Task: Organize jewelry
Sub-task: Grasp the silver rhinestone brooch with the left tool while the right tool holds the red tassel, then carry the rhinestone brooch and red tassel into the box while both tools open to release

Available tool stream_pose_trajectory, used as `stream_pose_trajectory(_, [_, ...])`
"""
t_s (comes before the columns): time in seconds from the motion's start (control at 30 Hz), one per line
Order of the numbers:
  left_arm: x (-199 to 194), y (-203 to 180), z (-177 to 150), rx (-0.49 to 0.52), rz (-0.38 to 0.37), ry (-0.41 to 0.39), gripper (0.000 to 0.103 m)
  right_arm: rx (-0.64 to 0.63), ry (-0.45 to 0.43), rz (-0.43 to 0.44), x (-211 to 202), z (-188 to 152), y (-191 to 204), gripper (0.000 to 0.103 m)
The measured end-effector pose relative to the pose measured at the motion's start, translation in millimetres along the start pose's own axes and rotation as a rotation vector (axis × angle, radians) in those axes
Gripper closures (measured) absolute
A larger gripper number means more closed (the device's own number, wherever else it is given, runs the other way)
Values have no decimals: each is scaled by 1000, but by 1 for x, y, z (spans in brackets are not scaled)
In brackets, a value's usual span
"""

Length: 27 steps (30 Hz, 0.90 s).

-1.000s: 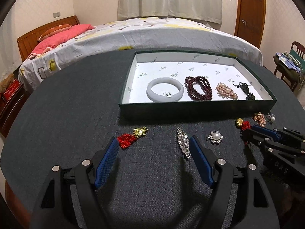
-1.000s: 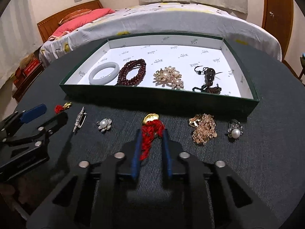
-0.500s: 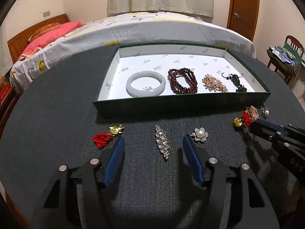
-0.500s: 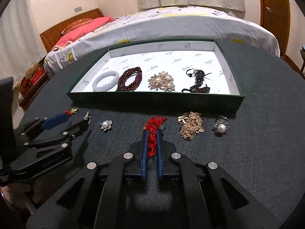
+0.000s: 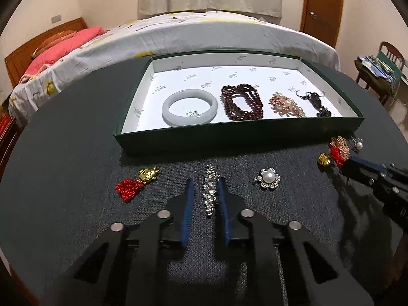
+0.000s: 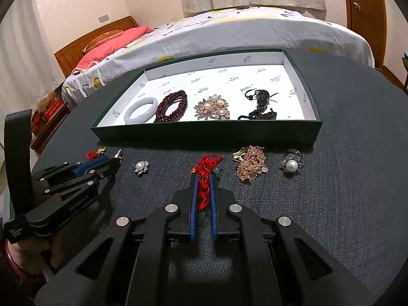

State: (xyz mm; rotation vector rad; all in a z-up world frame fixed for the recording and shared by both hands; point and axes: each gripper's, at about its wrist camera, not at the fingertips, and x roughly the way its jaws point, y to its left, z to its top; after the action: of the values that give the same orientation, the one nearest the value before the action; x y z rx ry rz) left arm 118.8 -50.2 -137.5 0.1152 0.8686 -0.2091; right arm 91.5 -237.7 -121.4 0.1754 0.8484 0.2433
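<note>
The left claw has just closed around a crystal brooch; the right claw pinches a red tassel. Next, probably, both lift into the box.

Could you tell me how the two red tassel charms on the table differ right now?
The left tassel charm lies free on the dark table, while the right tassel charm is clamped in the right gripper. The left one's gold ornament shows fully; the right one's is mostly hidden in the right wrist view. Both have red cord and sit outside the tray.
</note>
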Motion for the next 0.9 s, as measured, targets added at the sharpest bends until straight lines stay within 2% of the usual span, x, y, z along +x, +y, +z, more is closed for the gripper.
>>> stream_pose_trajectory(0.1, [0,-1,0,11,6,-3,92,6,0,6,0,0,-1,94])
stream_pose_trajectory(0.3, [-2,0,0,6,-9,-8,92,11,-15,8,-4,1,0,94])
stream_pose_trajectory(0.9, [-29,1,17,-13,-57,-92,92,-2,-93,18,-34,16,8,94])
